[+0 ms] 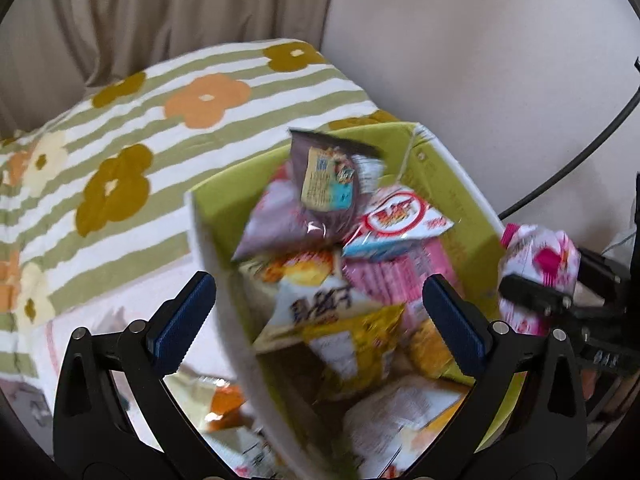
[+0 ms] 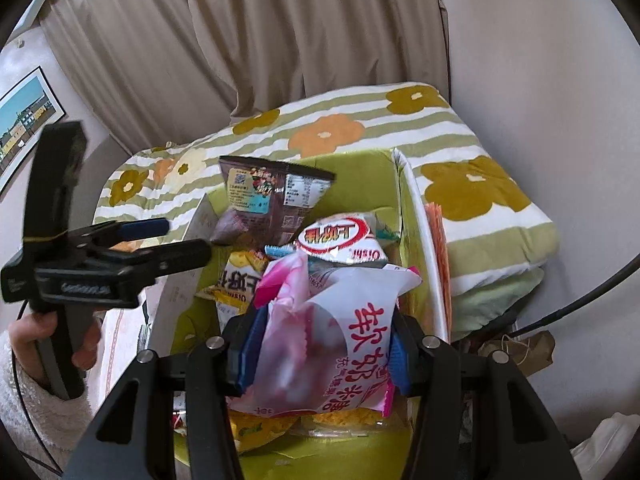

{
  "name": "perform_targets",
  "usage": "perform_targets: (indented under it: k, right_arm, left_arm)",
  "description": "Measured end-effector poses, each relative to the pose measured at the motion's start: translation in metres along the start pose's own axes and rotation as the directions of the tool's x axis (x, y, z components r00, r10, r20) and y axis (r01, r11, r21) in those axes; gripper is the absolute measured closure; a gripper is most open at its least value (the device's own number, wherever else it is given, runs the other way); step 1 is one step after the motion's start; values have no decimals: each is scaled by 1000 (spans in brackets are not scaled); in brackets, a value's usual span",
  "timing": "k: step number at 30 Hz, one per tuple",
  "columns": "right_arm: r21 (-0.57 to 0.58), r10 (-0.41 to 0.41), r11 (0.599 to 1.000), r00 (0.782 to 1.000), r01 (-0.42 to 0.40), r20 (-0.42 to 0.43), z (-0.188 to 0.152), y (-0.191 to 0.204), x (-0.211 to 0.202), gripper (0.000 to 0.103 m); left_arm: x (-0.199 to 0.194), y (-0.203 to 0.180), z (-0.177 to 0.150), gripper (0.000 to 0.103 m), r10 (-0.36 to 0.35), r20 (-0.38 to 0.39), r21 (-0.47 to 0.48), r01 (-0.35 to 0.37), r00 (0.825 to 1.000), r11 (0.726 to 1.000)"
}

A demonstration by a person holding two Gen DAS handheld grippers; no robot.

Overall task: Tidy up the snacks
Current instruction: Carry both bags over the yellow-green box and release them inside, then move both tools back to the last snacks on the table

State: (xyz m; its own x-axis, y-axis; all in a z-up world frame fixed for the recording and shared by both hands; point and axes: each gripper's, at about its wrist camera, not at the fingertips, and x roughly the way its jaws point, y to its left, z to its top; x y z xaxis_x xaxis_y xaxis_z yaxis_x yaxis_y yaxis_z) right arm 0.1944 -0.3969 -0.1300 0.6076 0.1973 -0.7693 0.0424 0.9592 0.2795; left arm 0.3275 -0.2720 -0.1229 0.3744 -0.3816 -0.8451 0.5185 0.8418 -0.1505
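Observation:
A green-lined box holds several snack packets: a brown bag on top, a red-and-white packet, a yellow-and-white bag. My left gripper is open and empty, just above the box's near-left wall; it also shows in the right wrist view. My right gripper is shut on a pink-and-white candy bag over the box's near side; the bag shows at the box's right edge in the left wrist view.
The box sits against a green-striped flowered cushion. Loose snack packets lie on the white surface left of the box. Beige curtains and a wall stand behind. A black cable runs at right.

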Motion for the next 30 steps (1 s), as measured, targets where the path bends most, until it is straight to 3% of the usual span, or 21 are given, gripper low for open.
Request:
perform_targets:
  k: [10,11,14,15,19,25,30]
  right_arm:
    - [-47,-19,999,999,17,-44,1,14,16,52]
    - [-45,-25,999,999,23,-39,1,14,17,47]
    - [-31,-17,999,1000,17,-10,0,14,16,10]
    - [-24,-11,1000,1000,11,5,-1,14,13,4]
    - [-25,30,999,999,-29,36,-9,14,2,3]
    - [-94,16,996,998,-10,67,-11,29,-11,3]
    - [-111,91,990,996,-88,26,-8,40,-22,3]
  left_arm:
    - [-20,38,-25,1,-7,9,-106,8,1000,994]
    - [-24,42,-27,1,-7,18,-116,9,1000,993]
    - [-33,48,-35,1,14,25,-129,-11,1000,992]
    - [-35,49,-37,1,19,25,-132,-15,1000,991]
    - [-50,57,-55,1,53,30,-157,-48,998,986]
    - [-75,73,-81,1,130,39,-229,-117,991,966]
    - [-105,83,-100,1,215,80,-275,-186,973,943]
